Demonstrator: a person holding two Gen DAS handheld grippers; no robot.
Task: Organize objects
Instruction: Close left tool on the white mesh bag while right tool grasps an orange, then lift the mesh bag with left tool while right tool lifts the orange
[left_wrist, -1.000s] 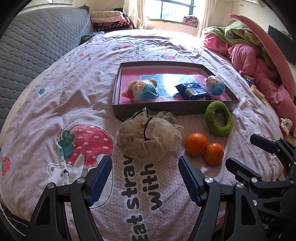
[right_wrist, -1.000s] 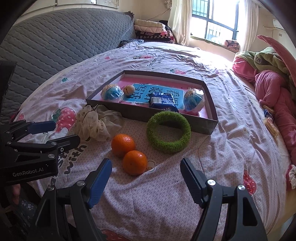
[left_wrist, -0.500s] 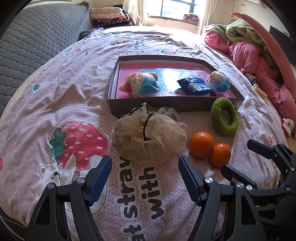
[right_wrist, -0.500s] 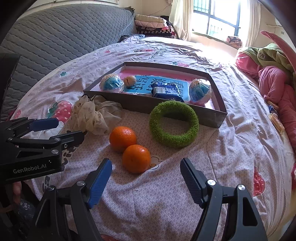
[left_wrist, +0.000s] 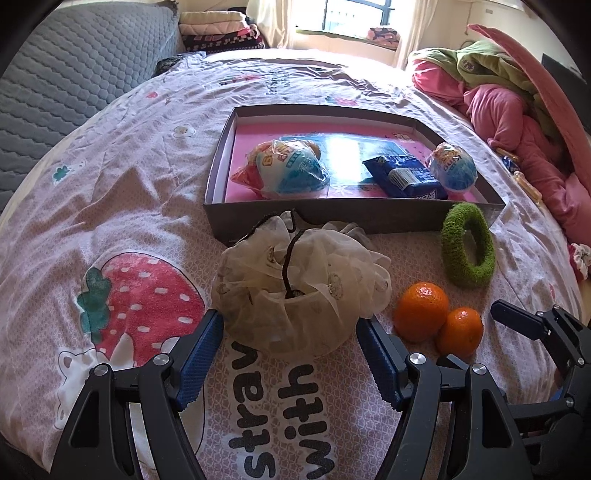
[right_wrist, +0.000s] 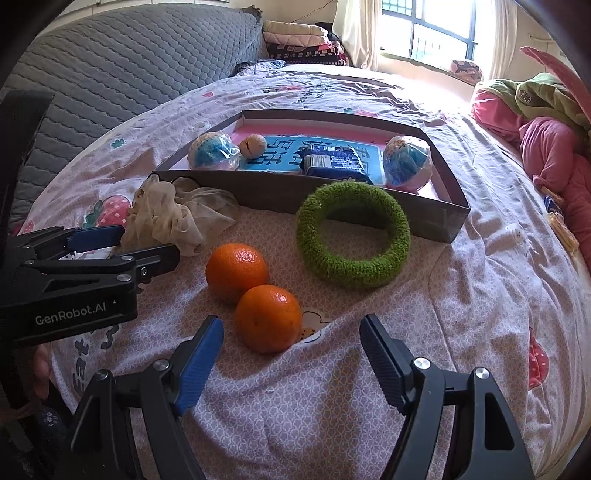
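Nearest the left wrist camera, the left gripper (left_wrist: 290, 354) has its blue-padded jaws wide apart with nothing clamped, and a crumpled cream mesh drawstring bag (left_wrist: 301, 284) lies on the bedspread (left_wrist: 92, 206) just ahead of the gap, roughly centred between the fingertips and close to both pads; contact cannot be told. Right of the bag sit two oranges, touching each other, the larger orange (left_wrist: 421, 311) farther off and the smaller orange (left_wrist: 460, 331) close beside the left gripper's right-hand finger. From the right wrist view, the right gripper (right_wrist: 291, 343) also stands open and empty, and the nearer orange (right_wrist: 267, 318) lies just ahead of its jaws, left of centre, nearer the blue-padded finger and apart from both. Beyond the fruit a fuzzy green ring (right_wrist: 352, 236) rests against the front wall of a shallow grey cardboard box (right_wrist: 266, 194). Inside the box, on a pink floor, lie two wrapped blue toy eggs, one at the left (right_wrist: 212, 151) and one at the right (right_wrist: 406, 158), a dark blue snack packet (right_wrist: 332, 160) between them, and a small tan ball (right_wrist: 253, 146). Farther back are a grey quilted headboard (right_wrist: 122, 62), folded blankets (right_wrist: 295, 40) and a heap of pink and green bedding (right_wrist: 546, 122).
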